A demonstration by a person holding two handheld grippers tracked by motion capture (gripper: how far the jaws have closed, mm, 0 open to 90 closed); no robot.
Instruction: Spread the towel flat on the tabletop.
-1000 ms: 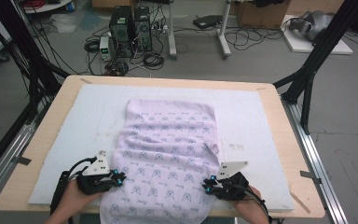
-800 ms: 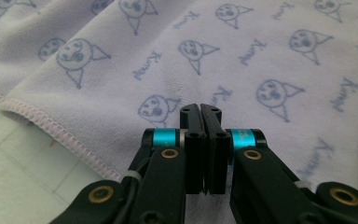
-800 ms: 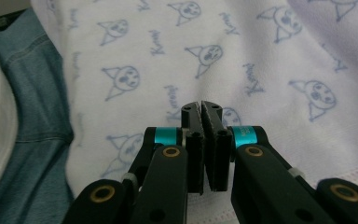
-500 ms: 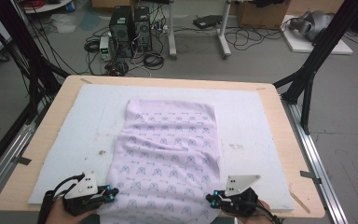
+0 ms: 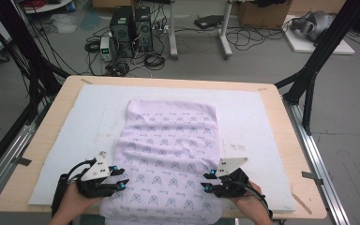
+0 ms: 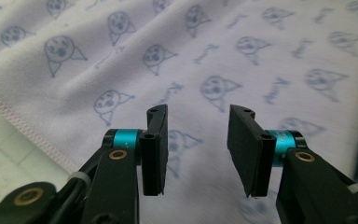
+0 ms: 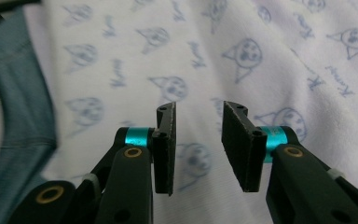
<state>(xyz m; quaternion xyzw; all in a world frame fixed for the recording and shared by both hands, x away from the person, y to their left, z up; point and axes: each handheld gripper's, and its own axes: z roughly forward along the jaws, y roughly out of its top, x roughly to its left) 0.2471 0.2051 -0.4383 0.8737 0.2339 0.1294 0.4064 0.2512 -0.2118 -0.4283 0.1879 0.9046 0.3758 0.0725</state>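
- Workshop floor beyond the table (image 5: 42, 136): computer towers (image 5: 131, 28), cable tangles, black frame legs to either side.
- White mat (image 5: 262, 122) over the wooden top; lilac cat-print towel (image 5: 168, 140) spread lengthwise down its middle, far edge flat on the mat, near edge hanging off the front of the table.
- Left gripper (image 5: 120, 177) at the towel's left hem near the front, jaws just opened, now spread; in the left gripper view (image 6: 196, 149), bare gap between the pads, cloth lying beneath, stitched hem (image 6: 23, 126) off to the left.
- Right gripper (image 5: 207, 182) at the opposite hem, likewise just opened and spread; right gripper view (image 7: 198, 147) likewise free of cloth, a blue-green sleeve (image 7: 18, 84) at the left edge.
- Step in hand, by the look of it: letting go after pulling the towel flat.
- To do it well: lift both straight up together, pads clear of the fabric before any sideways move, so no corner drags and no ripple returns.
- Worth checking: faint creases across the middle; the overhanging edge may pull the cloth forward.
- Containers: none on the table.
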